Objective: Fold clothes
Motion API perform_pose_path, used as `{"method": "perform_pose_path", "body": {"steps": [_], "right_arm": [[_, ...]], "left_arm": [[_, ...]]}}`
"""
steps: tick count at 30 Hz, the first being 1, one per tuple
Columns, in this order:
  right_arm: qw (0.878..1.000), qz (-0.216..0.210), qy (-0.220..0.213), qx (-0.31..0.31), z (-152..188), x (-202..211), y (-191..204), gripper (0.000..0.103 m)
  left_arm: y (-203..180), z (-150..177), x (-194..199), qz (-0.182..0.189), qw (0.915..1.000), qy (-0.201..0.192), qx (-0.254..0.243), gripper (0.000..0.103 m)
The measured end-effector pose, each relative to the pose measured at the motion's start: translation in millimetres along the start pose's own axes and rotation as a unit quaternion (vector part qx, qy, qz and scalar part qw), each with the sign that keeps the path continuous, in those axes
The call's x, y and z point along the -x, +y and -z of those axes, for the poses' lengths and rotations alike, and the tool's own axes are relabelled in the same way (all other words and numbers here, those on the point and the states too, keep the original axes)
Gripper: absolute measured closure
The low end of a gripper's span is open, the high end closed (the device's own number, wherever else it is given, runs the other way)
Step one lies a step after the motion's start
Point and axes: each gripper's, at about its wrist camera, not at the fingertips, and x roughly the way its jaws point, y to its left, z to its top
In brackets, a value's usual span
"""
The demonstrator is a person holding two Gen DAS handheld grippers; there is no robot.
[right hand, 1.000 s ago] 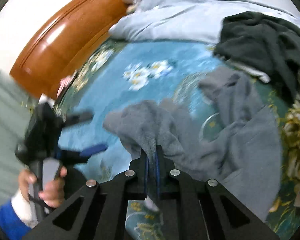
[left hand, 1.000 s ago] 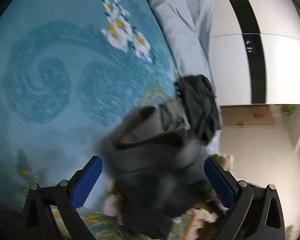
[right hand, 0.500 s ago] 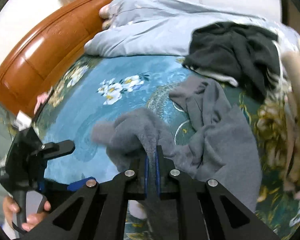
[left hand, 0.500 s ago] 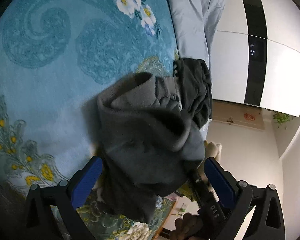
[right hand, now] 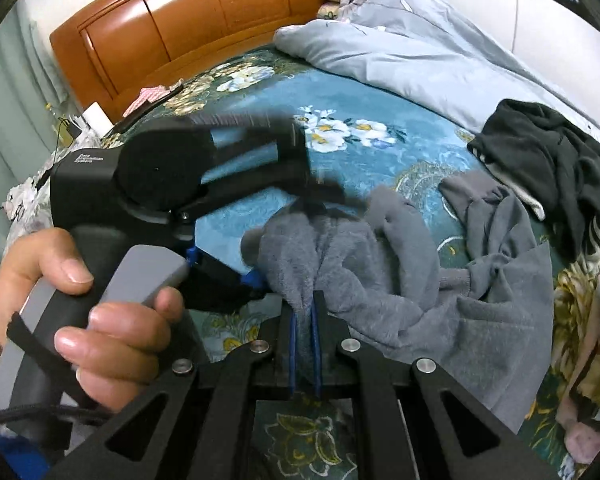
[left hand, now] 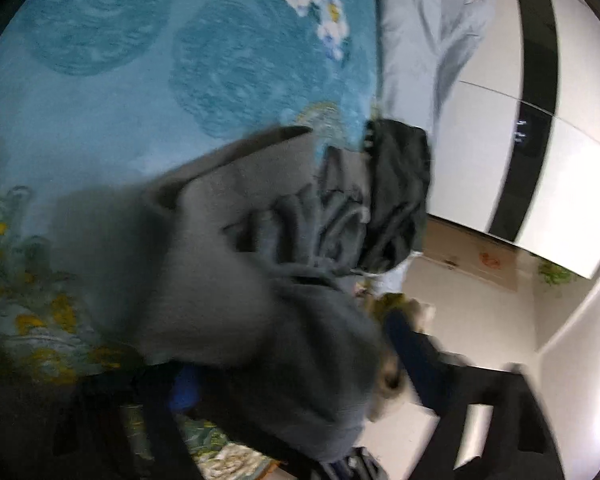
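A grey fleece garment (right hand: 396,280) is lying crumpled on the teal floral bedspread (right hand: 260,92) of a bed, and a fold of it is being pinched at its near edge by the right gripper (right hand: 305,308), whose blue-lined fingers are pressed together on the cloth. The rest of the garment is spreading away to the right, reaching towards a dark green garment (right hand: 548,160) heaped at the bed's far right side. A pale blue duvet (right hand: 400,48) is bunched along the far side, below a wooden headboard (right hand: 172,12).

The left gripper (right hand: 296,196) is being held by a hand (right hand: 88,308) wrapped around its grey handle, and its blurred tip is hanging just over the raised fold, close to the right gripper. In the left wrist view the grey garment (left hand: 228,272) is filling the lower middle of the frame — one blue finger pad (left hand: 184,390) is showing at its left edge and a dark finger at its right, so the fingers are being kept apart with cloth between them, though motion blur is making contact impossible to judge. The dark green garment (left hand: 396,196) is lying beyond it — just beside a white wardrobe (left hand: 572,168)
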Motion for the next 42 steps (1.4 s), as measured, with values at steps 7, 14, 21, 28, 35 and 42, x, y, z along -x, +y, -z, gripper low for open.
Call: {"method": "perform_pose_path", "body": {"steps": [7, 14, 21, 28, 35, 42], "right_arm": [[0.999, -0.033, 0.016, -0.031, 0, 17, -22, 0.087], [0.978, 0.030, 0.013, -0.204, -7, 21, -128, 0.048], [0.936, 0.084, 0.072, -0.334, -14, -38, -197, 0.048], [0.913, 0.107, 0.115, -0.376, -6, -55, -212, 0.099], [0.913, 0.082, -0.010, -0.399, -43, 31, -216, 0.101], [0.913, 0.068, -0.214, -0.341, -127, 143, -192, 0.103]], "left_arm": [[-8, -2, 16, -0.061, 0.9965, -0.029, -0.049, 0.082], [-15, -16, 47, -0.075, 0.9915, -0.056, -0.090, 0.085], [-19, -13, 44, -0.081, 0.9903, -0.050, -0.102, 0.085], [-18, -19, 55, -0.071, 0.9911, -0.051, -0.100, 0.085], [-39, -62, 94, -0.056, 0.9896, -0.084, -0.102, 0.085], [-146, -110, 169, -0.014, 0.9684, -0.158, -0.193, 0.085]]}}
